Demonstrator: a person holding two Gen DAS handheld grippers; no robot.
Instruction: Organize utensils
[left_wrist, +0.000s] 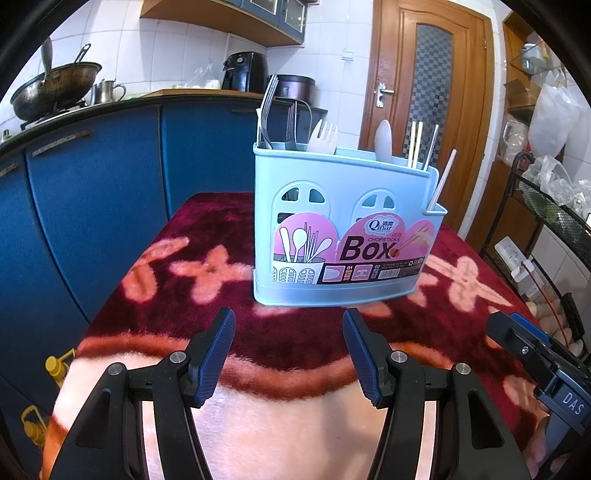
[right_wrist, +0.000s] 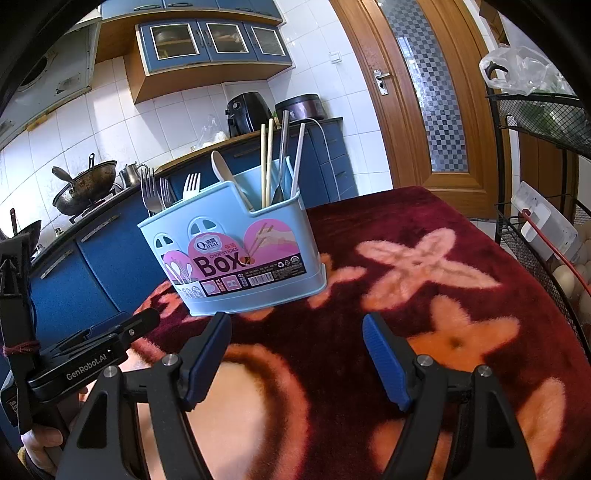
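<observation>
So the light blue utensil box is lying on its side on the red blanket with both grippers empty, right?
Not quite: the light blue utensil box stands upright on the red blanket, as the left wrist view shows. The left gripper and right gripper are indeed empty.

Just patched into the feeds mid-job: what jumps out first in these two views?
The pale blue chopsticks box stands upright in the middle of the dark red flowered blanket, already holding metal forks, a white plastic fork, a spoon and chopsticks. In front of it the left hand-held gripper and right hand-held gripper are both open and empty. Blue kitchen cabinets fill the background.
</observation>
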